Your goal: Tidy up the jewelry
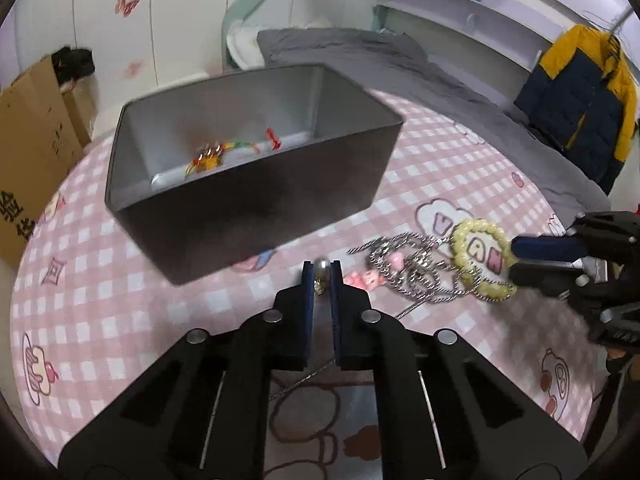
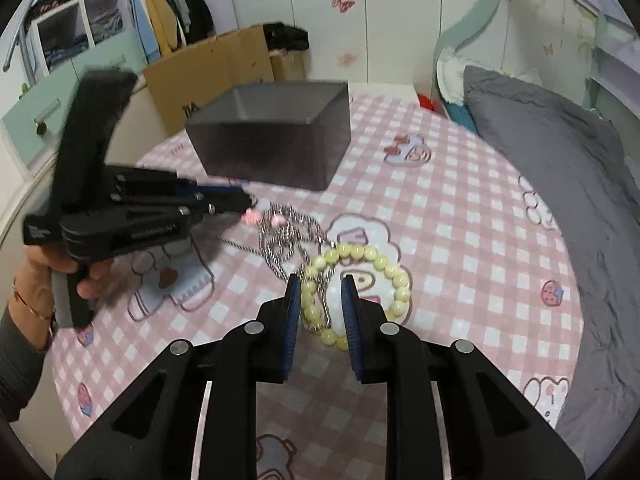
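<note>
A dark grey box (image 1: 248, 200) stands on the pink checked cloth and holds a red, orange and green bracelet (image 1: 212, 158); it also shows in the right wrist view (image 2: 276, 148). My left gripper (image 1: 322, 276) is shut on a small silver pendant (image 1: 322, 270) whose thin chain (image 1: 308, 376) trails back under it. A tangle of silver chains (image 1: 412, 272) with pink charms (image 1: 362, 280) lies to the right. My right gripper (image 2: 320, 292) is open around the near side of a pale yellow bead bracelet (image 2: 394, 276), which lies on the cloth.
A grey duvet (image 2: 560, 184) covers the bed's right side. A cardboard box (image 2: 208, 76) stands beyond the bed on the left. A yellow and navy jacket (image 1: 576, 100) hangs at the right. The left gripper's body (image 2: 132, 216) sits left of the chains.
</note>
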`<act>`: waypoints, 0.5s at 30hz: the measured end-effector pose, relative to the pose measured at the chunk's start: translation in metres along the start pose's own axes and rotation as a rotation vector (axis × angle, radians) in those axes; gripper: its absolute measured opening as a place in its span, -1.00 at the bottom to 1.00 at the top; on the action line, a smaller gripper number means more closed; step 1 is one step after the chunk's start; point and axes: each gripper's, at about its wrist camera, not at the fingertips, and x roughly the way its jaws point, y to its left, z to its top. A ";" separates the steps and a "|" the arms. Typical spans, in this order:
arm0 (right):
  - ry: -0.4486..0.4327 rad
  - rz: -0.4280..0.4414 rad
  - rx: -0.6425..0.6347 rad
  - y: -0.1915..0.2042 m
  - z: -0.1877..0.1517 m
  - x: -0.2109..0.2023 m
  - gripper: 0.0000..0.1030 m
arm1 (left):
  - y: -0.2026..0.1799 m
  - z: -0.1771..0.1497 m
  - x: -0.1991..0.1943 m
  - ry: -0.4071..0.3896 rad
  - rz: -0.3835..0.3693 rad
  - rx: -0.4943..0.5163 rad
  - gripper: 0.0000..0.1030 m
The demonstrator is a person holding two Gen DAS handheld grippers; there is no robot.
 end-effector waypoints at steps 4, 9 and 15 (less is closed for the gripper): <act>-0.025 0.035 -0.008 0.012 0.008 -0.003 -0.62 | 0.010 -0.006 -0.008 -0.003 -0.003 -0.038 -0.86; -0.002 0.110 -0.059 0.045 0.017 0.022 -0.62 | 0.019 -0.015 -0.015 -0.003 0.002 -0.054 -0.86; 0.028 0.066 -0.049 0.055 0.028 0.056 -0.62 | 0.031 -0.019 -0.021 -0.008 -0.006 -0.081 -0.86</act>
